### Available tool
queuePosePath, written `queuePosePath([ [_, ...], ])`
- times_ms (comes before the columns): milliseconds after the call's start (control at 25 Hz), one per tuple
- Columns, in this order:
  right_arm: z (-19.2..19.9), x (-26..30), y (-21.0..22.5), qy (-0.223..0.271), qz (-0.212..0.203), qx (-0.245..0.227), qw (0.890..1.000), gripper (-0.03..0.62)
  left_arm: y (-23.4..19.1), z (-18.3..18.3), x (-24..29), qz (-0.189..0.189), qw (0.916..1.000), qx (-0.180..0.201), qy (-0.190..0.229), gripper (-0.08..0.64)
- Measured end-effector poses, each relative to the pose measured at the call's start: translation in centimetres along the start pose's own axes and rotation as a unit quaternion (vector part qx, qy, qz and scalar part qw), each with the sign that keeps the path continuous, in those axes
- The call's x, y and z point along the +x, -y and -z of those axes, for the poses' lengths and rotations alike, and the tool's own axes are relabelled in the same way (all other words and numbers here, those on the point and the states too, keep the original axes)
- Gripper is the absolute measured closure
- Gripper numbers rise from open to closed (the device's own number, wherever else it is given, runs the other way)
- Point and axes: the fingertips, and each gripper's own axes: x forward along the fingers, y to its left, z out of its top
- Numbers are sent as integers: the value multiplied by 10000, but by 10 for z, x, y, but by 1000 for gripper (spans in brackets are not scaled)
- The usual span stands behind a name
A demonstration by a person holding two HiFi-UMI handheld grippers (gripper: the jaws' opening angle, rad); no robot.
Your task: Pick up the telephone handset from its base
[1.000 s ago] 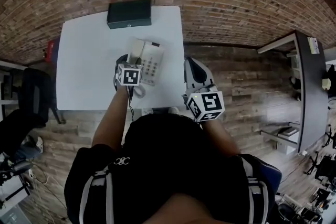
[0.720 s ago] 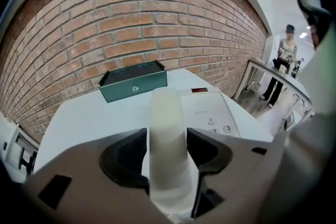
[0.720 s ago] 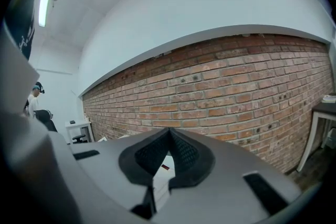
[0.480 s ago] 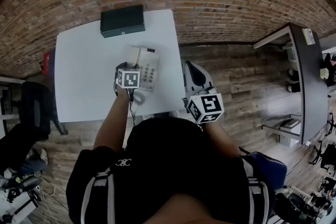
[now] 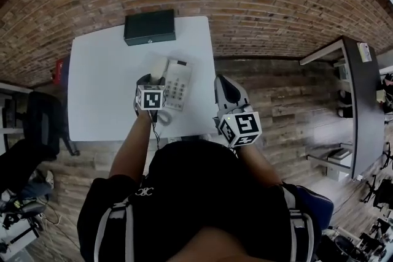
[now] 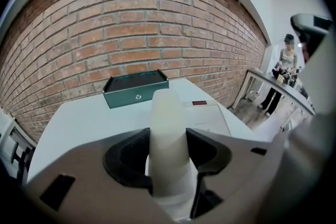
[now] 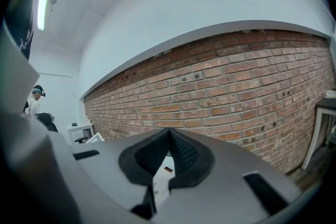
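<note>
Head view: the left gripper (image 5: 150,78) reaches over the white counter (image 5: 104,89) to the cream handset (image 5: 159,66), which lies along the left side of the telephone base (image 5: 178,84). The right gripper (image 5: 226,85) hangs just beyond the counter's right edge.

Left gripper view: its fingers (image 6: 128,157) are closing on the handset, with the pads against both its sides.

Right gripper view: its fingers (image 7: 185,157) are pressed together and hold nothing.

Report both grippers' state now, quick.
Left gripper: jaws closing on the handset, pads against its sides.
Right gripper: closed, holding nothing.
</note>
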Motion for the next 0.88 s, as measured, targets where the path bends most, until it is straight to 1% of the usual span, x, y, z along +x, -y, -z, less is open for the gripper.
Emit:
queuePosePath([
  [160, -2, 4, -8, 9, -164, -48, 9999, 595, -5, -12, -18, -33, 9996, 7, 286, 350],
  [320, -4, 6, -15, 28, -268, -116, 9996, 595, -9, -28, -48, -117, 9972, -219, 711, 350],
  [440, -9, 4, -17, 165, -281, -83, 9994, 595, -9, -40, -75, -136, 9937, -343, 1060, 350],
  [560, -11, 4, -20, 248, -317, -40, 9992, 595, -6, -50, -104, -189, 9889, -385, 1420, 350],
  [720, -13, 3, -30, 301, -491, 14, 9983, 595, -1, -63, -143, -197, 9802, -500, 1904, 350],
  [800, -15, 5, -36, 325, -593, 12, 9977, 595, 4, -70, -163, -160, 9747, -472, 2180, 350],
  [880, -17, 6, -44, 341, -691, 6, 9970, 595, 7, -75, -183, -214, 9699, -361, 2401, 350],
])
